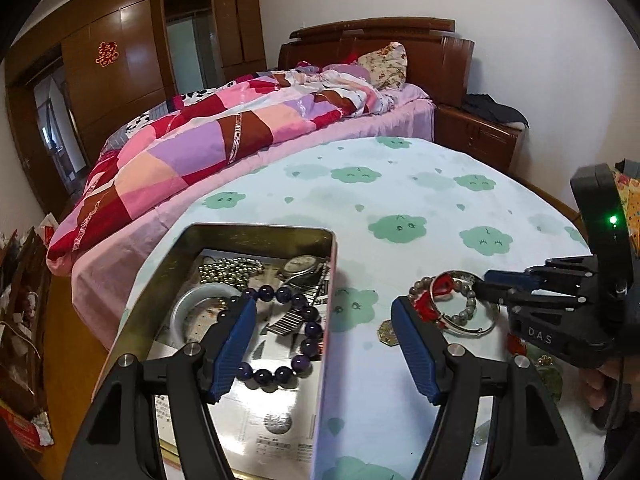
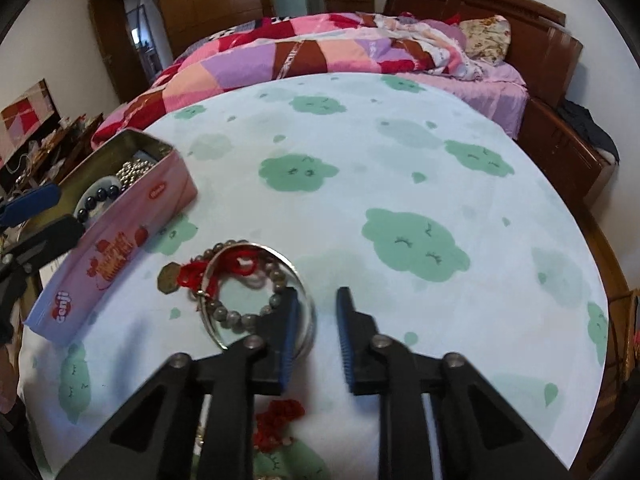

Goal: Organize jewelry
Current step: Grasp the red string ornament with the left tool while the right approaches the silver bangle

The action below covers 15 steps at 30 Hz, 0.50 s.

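An open pink tin (image 1: 256, 232) (image 2: 168, 196) holds a purple bead bracelet (image 1: 308, 330), a watch (image 1: 304, 266), a string of silver beads (image 1: 228, 270) and a white bangle (image 1: 188, 300). My left gripper (image 1: 326, 346) (image 2: 70, 210) hangs open over the tin's right wall, holding nothing. To the right, on the cloth, lies a heap: a silver bangle (image 1: 472, 330) (image 2: 280, 254), a grey bead bracelet (image 1: 468, 304) (image 2: 240, 318), red cord (image 2: 236, 264) and a gold charm (image 2: 168, 278). My right gripper (image 1: 480, 285) (image 2: 318, 296) is shut on the silver bangle's rim.
The round table wears a pale cloth with green clouds (image 1: 400, 184). More red cord (image 2: 280, 416) and green beads (image 1: 552, 372) lie near the front edge. Behind the table stands a bed with a patchwork quilt (image 1: 200, 152) and a wooden nightstand (image 1: 480, 140).
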Each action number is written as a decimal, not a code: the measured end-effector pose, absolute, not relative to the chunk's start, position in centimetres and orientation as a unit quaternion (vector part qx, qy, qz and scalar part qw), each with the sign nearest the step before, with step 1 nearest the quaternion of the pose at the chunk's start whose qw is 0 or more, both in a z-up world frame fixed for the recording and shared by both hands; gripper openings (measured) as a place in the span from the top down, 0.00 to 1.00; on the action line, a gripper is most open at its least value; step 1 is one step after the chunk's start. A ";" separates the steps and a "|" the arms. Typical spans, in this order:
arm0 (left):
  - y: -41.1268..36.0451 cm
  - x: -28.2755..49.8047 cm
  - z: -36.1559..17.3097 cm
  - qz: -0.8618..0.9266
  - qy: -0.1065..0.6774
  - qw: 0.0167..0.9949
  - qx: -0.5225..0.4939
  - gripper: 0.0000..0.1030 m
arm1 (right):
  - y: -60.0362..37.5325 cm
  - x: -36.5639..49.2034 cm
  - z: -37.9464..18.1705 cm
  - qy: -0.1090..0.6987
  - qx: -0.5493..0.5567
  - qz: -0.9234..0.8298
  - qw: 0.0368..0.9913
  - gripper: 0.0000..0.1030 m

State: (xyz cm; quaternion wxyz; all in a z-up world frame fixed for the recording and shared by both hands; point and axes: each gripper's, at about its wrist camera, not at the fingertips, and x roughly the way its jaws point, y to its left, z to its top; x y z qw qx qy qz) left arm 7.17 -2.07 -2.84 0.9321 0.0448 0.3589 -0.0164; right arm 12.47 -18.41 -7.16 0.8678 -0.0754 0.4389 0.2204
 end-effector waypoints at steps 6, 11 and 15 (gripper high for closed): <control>-2.9 7.2 -3.0 -0.026 0.359 0.932 0.049 0.32 | -19.6 11.4 -6.0 0.404 -0.060 0.203 0.890 0.95; -4.3 7.6 -3.1 -0.039 0.361 0.930 0.058 0.32 | -21.9 11.5 -5.7 0.392 -0.008 0.185 0.901 0.95; -6.2 8.3 -3.4 -0.059 0.362 0.928 0.074 0.32 | -22.8 11.9 -5.6 0.397 0.017 0.167 0.902 0.95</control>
